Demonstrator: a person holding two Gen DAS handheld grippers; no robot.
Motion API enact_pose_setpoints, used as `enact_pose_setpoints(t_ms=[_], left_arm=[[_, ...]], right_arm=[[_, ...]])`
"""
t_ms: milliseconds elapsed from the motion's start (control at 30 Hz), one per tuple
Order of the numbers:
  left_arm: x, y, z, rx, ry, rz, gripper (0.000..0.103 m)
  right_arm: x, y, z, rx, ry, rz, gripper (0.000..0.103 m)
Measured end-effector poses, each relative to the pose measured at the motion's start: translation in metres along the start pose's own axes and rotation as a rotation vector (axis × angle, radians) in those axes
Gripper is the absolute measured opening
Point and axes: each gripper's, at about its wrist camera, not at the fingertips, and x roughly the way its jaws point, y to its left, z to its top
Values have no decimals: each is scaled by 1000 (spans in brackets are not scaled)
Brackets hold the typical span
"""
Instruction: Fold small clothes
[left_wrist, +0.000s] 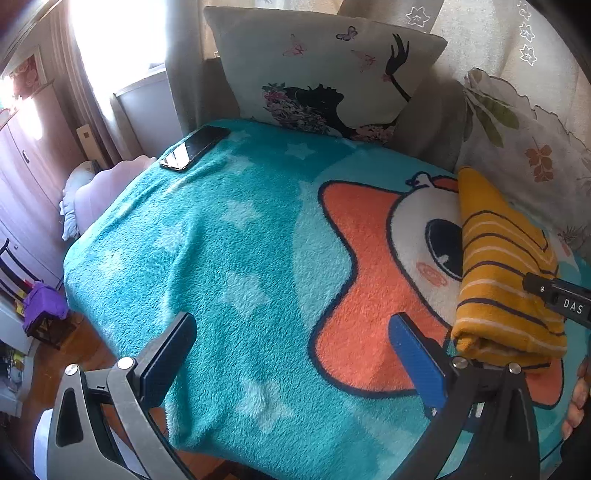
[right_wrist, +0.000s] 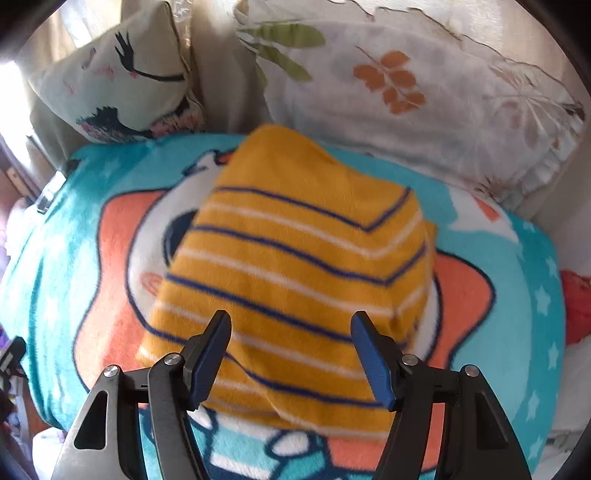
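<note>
Already folded into a thick bundle, the yellow striped garment lies on the teal blanket toward the bed's leaf-print-pillow side, its long axis running from the near edge toward the pillows. Nearer by far, the right claw hovers spread directly over its near end, pinching nothing. Well to the side, the left claw hangs spread and empty above bare blanket.
</note>
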Motion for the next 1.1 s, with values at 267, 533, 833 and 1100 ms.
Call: enact_pose_setpoints(t_ms=[267,533,833,1100], left_arm=[[12,-4,8,6,40,-31,103],[35,-33,30,53,75,-166,103],[73,-115,53,173,154,-443,103],[130,-185,77,234,301,-648,102]], right_arm=[[20,6,-10,-19,13,82,71],[-12,-58,-35,159,-39,140,72],[3,-126,-41,371,-44,101,79],[61,-156,-6,498,19,307,83]])
